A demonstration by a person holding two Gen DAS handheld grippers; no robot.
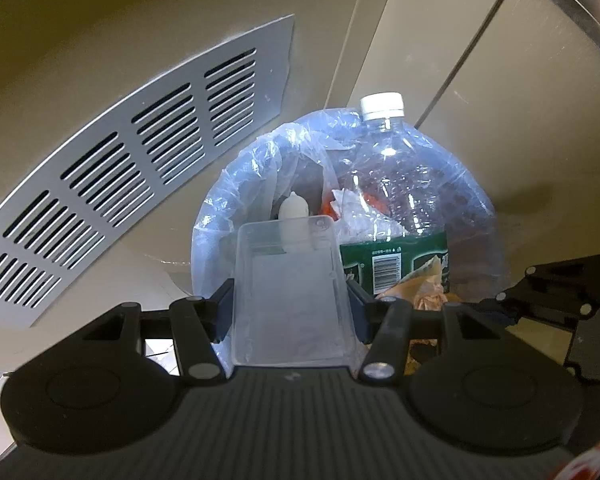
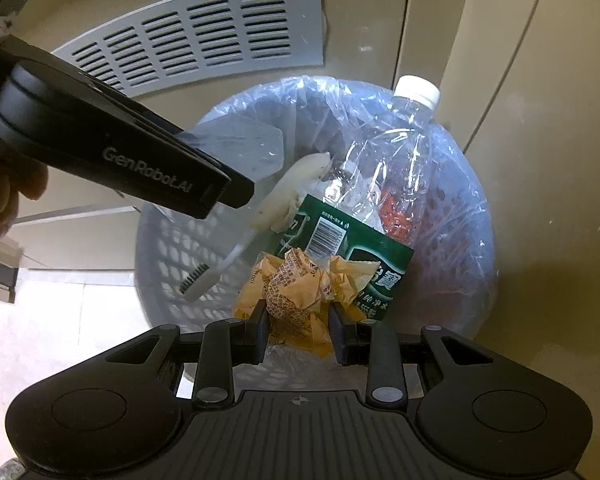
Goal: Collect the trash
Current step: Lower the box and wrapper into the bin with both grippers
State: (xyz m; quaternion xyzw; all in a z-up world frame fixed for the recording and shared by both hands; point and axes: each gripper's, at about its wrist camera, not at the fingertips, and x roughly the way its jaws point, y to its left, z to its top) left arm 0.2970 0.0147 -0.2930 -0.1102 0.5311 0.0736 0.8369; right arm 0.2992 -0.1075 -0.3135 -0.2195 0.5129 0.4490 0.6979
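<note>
My left tool (image 1: pixel 290 312) grips a clear rigid tray (image 1: pixel 288 292); my right tool (image 2: pixel 298 328) pinches crinkled yellow wrapper (image 2: pixel 300 284) (over the lined mesh bin (image 2: pixel 168 264)), beige floor beyond.

R gripper (image 2: pixel 298 326) clamps crumpled yellow wrapper (image 2: pixel 300 284) over lined bin (image 2: pixel 172 256); bottle (image 2: pixel 380 184) at 1 o'clock, L gripper (image 2: pixel 140 160) at 10.
</note>
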